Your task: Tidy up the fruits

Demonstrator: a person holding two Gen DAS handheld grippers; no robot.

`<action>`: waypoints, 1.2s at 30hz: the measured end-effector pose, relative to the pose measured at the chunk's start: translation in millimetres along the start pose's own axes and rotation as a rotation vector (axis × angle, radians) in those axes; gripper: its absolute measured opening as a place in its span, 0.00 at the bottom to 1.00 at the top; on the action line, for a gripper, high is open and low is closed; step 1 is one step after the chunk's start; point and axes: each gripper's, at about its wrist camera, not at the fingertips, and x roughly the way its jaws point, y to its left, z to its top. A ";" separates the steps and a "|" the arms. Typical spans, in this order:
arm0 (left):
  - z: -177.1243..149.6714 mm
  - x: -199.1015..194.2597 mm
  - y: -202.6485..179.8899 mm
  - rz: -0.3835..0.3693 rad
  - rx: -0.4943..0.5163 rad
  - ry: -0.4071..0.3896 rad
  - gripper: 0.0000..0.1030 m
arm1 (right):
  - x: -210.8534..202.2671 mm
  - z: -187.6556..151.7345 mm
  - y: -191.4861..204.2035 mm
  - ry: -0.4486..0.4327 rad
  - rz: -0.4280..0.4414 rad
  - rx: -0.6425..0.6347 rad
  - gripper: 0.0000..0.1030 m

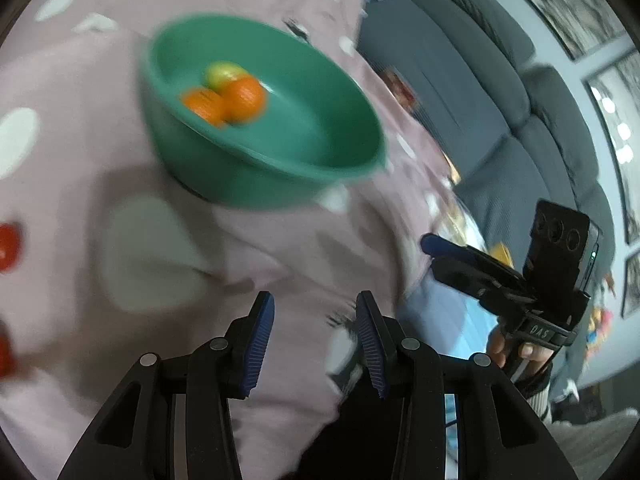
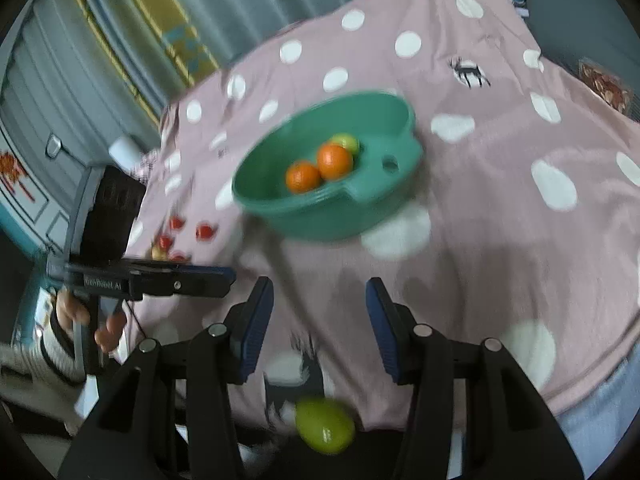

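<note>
Currently between picks: both grippers, left gripper (image 1: 315, 334) and right gripper (image 2: 320, 326), jaws apart, empty. Green bowl (image 2: 320, 220) ahead holds two oranges (image 2: 318, 168). Next: right gripper reaches lime (image 2: 325, 425) just beneath it.

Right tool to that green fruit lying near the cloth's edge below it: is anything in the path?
Nothing visible blocks it. The green fruit lies alone on the pink cloth, just below and behind the open right tool. The teal bowl and the left tool sit farther off.
</note>
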 end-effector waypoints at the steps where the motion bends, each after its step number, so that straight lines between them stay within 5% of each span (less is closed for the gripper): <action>1: -3.0 6.6 -6.1 -0.011 0.010 0.018 0.40 | -2.6 -9.2 1.6 0.031 -0.006 -0.013 0.47; 5: -14.6 33.0 -28.7 -0.066 0.040 0.099 0.40 | -6.7 -39.1 2.7 0.109 -0.013 -0.008 0.47; 14: -30.9 68.8 -50.2 -0.066 0.066 0.186 0.40 | 6.6 -77.0 -1.9 0.193 -0.010 0.002 0.47; 21: -37.6 74.3 -46.3 -0.066 0.045 0.212 0.40 | 17.9 -79.1 -4.1 0.201 -0.010 -0.010 0.40; 36: -38.3 76.3 -40.9 -0.086 0.006 0.213 0.40 | 36.7 -74.4 1.0 0.215 -0.029 -0.003 0.45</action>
